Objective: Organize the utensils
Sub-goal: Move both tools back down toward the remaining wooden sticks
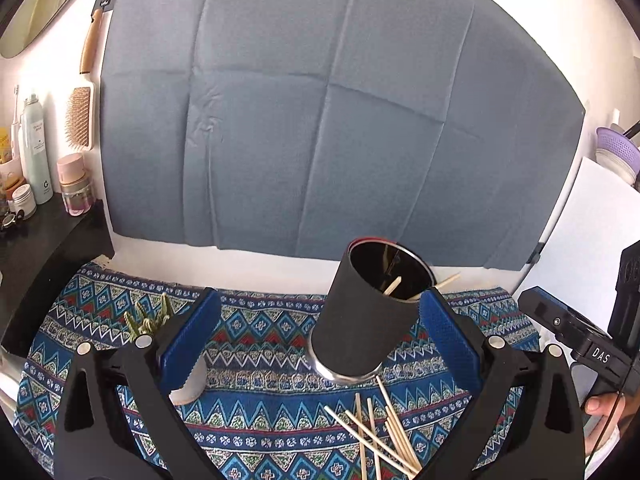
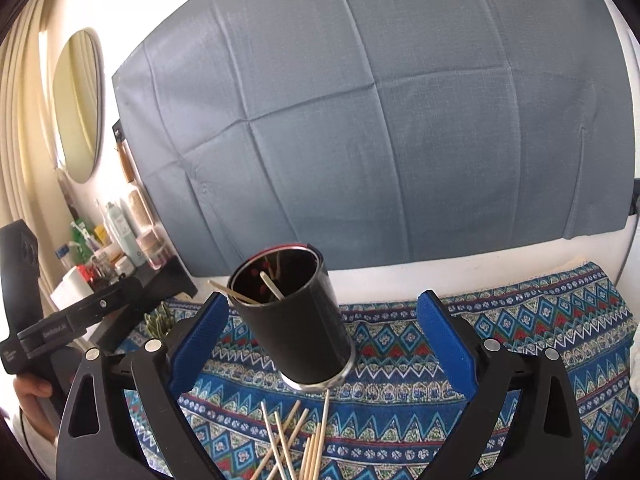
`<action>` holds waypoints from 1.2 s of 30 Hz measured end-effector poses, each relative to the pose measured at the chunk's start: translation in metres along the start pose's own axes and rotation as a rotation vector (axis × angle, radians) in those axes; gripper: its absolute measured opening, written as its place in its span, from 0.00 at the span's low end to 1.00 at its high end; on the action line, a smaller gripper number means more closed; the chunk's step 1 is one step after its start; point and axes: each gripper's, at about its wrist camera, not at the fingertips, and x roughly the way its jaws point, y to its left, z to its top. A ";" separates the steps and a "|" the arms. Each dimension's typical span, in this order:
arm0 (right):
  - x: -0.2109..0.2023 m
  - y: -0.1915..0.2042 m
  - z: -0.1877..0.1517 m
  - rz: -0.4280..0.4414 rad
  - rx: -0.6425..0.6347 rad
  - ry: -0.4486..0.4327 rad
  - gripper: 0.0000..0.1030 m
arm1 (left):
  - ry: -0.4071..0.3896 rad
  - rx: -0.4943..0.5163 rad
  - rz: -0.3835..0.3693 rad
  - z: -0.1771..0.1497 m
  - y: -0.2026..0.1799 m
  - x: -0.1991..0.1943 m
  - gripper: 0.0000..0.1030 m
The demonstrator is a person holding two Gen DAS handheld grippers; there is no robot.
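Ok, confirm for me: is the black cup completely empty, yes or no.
No. In the right wrist view the black cup already holds two wooden sticks, while more sticks lie on the patterned cloth.

At the bottom of both wrist views the loose wooden sticks (image 1: 380,436) (image 2: 296,444) run off the lower edge, so their full length and count cannot be told. In the left wrist view the left jaw covers most of a small white cup (image 1: 191,384), and the dark inside of the black cup (image 1: 366,312) (image 2: 294,320) hides the lower ends of the sticks standing in it. Labels on the bottles (image 1: 36,152) (image 2: 122,232) at the left edge are too small to read.
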 end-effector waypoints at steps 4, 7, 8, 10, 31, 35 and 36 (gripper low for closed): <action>0.008 -0.004 -0.020 -0.034 -0.014 0.039 0.88 | 0.027 0.016 0.042 -0.017 0.005 -0.001 0.94; 0.016 -0.008 -0.034 -0.051 -0.014 0.077 0.89 | 0.052 0.039 0.060 -0.027 0.008 -0.001 0.94; 0.018 -0.010 -0.038 -0.053 -0.013 0.090 0.88 | 0.061 0.042 0.066 -0.031 0.009 -0.001 0.94; 0.024 -0.013 -0.047 -0.064 -0.008 0.118 0.88 | 0.088 0.043 0.069 -0.039 0.011 0.002 0.94; 0.075 -0.021 -0.131 -0.119 -0.070 0.448 0.88 | 0.348 0.181 0.050 -0.132 -0.004 0.042 0.94; 0.078 -0.016 -0.139 -0.128 -0.094 0.473 0.88 | 0.375 0.193 0.039 -0.138 -0.008 0.046 0.94; 0.079 -0.015 -0.141 -0.130 -0.097 0.478 0.88 | 0.378 0.200 0.038 -0.140 -0.009 0.046 0.94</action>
